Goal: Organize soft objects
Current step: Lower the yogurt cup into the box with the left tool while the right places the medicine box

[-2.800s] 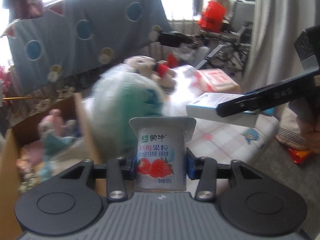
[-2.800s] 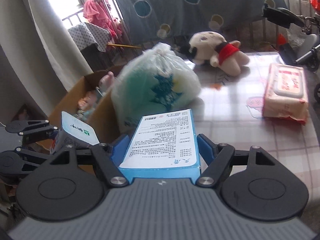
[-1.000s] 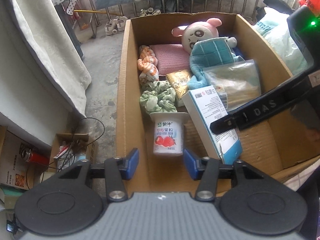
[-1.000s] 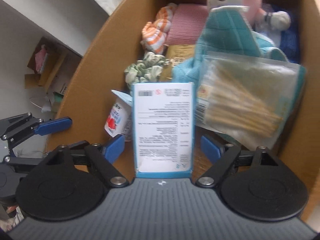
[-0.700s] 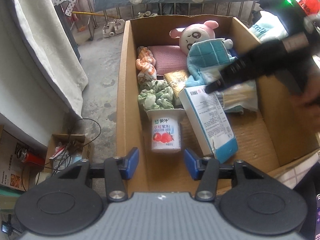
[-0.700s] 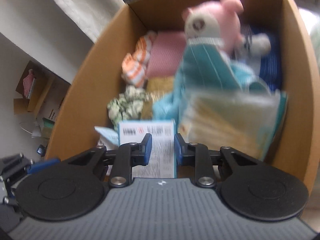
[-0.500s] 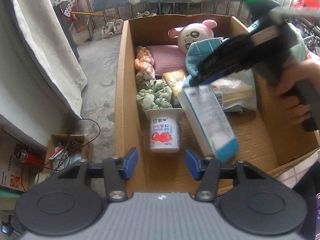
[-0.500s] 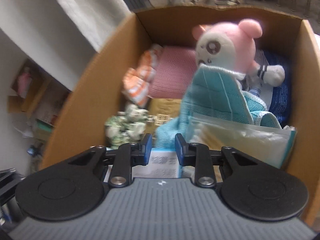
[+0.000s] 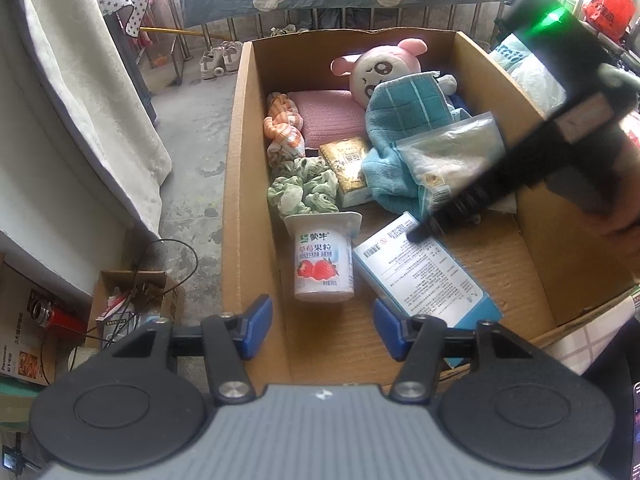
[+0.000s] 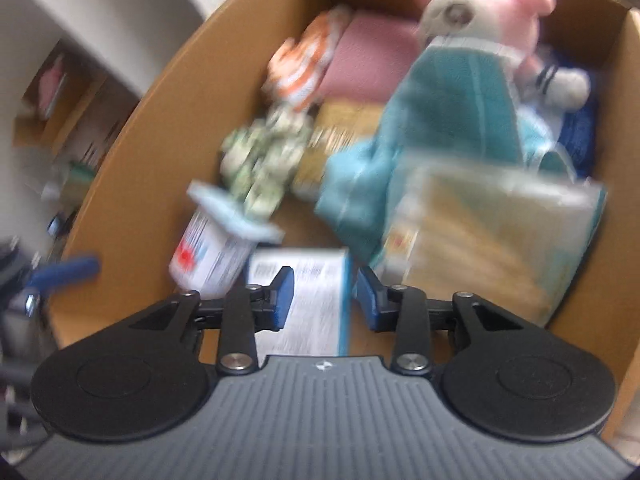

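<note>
A strawberry yogurt cup [image 9: 324, 264] lies on the floor of the cardboard box [image 9: 236, 184], just beyond my left gripper [image 9: 322, 320]. Its jaws are opening and nothing is between them. Beside the cup lies a blue-and-white carton [image 9: 424, 276], flat. My right gripper [image 10: 324, 296] hovers over that carton [image 10: 316, 280], its jaws opening, the pads clear of it. In the left wrist view the right gripper [image 9: 420, 234] reaches in from the right. Deeper in the box are a pink plush [image 9: 384, 68], a teal cloth [image 9: 404, 120], a clear bag [image 9: 452, 152] and a green scrunchie [image 9: 304, 192].
A pink cushion [image 9: 324, 116], an orange striped cloth [image 9: 282, 128] and a golden pack [image 9: 348, 164] fill the box's far half. On the grey floor to the left stand a small carton with cables [image 9: 132, 300] and a white curtain [image 9: 100, 80]. Shoes [image 9: 218, 58] lie behind.
The right gripper let go of the blue-and-white carton, pulled back, narrowed and widened again; the carton dropped flat beside the cup. The left jaws spread slightly, with the yogurt cup lying free.
</note>
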The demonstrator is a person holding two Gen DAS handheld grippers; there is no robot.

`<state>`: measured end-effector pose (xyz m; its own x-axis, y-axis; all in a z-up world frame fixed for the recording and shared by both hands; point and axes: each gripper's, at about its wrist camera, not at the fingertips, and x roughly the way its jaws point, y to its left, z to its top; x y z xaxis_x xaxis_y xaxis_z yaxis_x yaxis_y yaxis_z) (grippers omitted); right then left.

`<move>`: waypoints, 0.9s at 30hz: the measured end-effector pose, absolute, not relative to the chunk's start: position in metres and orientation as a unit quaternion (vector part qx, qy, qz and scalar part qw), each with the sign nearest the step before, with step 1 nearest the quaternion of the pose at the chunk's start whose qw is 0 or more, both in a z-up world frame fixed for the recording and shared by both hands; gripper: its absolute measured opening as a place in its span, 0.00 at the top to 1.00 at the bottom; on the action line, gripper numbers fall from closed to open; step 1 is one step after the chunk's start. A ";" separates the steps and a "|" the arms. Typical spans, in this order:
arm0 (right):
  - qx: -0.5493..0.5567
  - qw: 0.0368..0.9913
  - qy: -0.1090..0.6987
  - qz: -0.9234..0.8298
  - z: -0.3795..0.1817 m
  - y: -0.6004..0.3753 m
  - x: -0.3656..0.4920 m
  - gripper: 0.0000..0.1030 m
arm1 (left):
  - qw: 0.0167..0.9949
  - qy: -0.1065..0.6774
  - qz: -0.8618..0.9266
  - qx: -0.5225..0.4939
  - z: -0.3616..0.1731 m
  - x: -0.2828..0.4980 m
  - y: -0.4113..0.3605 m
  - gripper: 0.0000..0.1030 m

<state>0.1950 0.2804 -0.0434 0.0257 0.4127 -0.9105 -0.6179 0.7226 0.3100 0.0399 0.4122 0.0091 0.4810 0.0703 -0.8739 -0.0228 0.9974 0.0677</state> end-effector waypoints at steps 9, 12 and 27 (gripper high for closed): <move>-0.005 0.656 0.675 0.338 -0.076 0.264 0.198 0.67 | 0.859 0.512 0.029 0.003 0.010 0.041 0.413 0.42; 0.081 0.640 0.699 0.308 -0.086 0.252 0.207 0.71 | 0.857 0.515 0.029 -0.003 0.009 0.043 0.412 0.42; 0.137 0.677 0.661 0.291 -0.084 0.233 0.195 0.53 | 0.846 0.532 0.044 -0.018 0.001 0.052 0.414 0.44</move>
<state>0.1952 0.2331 -0.0844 -0.0443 0.5761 -0.8162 -0.2123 0.7929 0.5711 0.0519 0.4136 0.0014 0.4311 0.0539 -0.9007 -0.0933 0.9955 0.0150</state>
